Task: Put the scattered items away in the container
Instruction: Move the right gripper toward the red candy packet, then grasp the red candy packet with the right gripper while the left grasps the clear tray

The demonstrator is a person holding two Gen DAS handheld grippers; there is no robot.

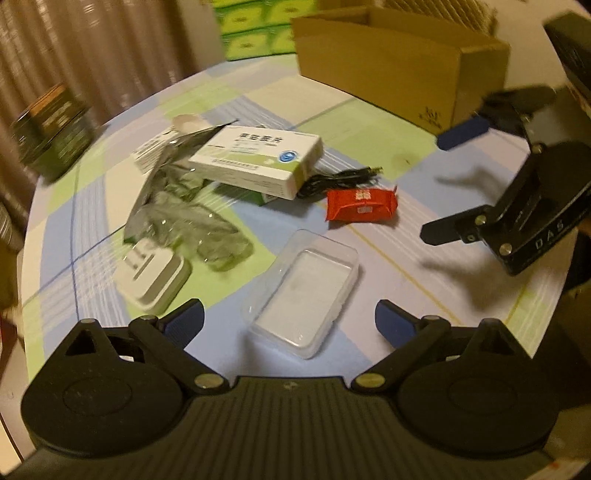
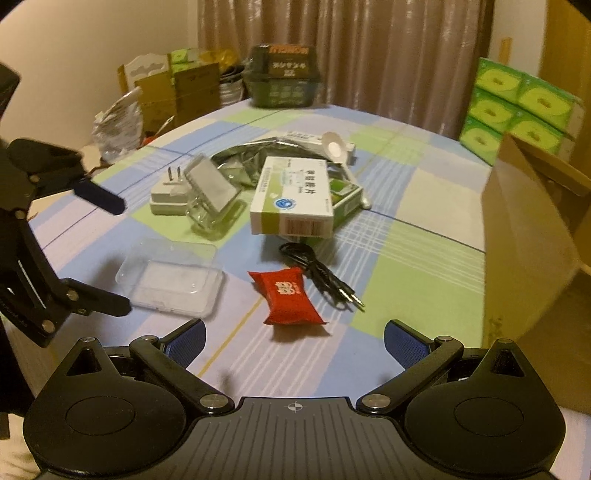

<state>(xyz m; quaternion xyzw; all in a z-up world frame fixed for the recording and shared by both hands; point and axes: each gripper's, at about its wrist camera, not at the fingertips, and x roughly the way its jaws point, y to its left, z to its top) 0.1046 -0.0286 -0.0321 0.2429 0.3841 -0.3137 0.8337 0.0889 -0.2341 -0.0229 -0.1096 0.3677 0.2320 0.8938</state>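
Note:
A clear plastic case (image 1: pixel 303 291) (image 2: pixel 170 280) lies on the checked tablecloth just ahead of my left gripper (image 1: pixel 290 319) (image 2: pixel 114 254), which is open and apart from it. My right gripper (image 2: pixel 295 338) (image 1: pixel 450 182) is also open and holds nothing. It hovers near a red packet (image 2: pixel 288 295) (image 1: pixel 360 205) and a black cable (image 2: pixel 321 273) (image 1: pixel 340 179). Further back sit a white medicine box (image 1: pixel 258 158) (image 2: pixel 291 195), a white plug charger (image 1: pixel 151 273) (image 2: pixel 168 195), crumpled clear wrap (image 1: pixel 177 206) and a white spoon (image 2: pixel 334 147). The open cardboard box (image 1: pixel 388 62) (image 2: pixel 528 236) stands at the table's edge.
Green tissue packs (image 2: pixel 517 107) (image 1: pixel 258 29) are stacked behind the cardboard box. A dark basket (image 2: pixel 282 81) (image 1: pixel 51 129) stands at the far rim of the round table. Cartons and a bag (image 2: pixel 177 88) sit beyond the table, in front of a curtain.

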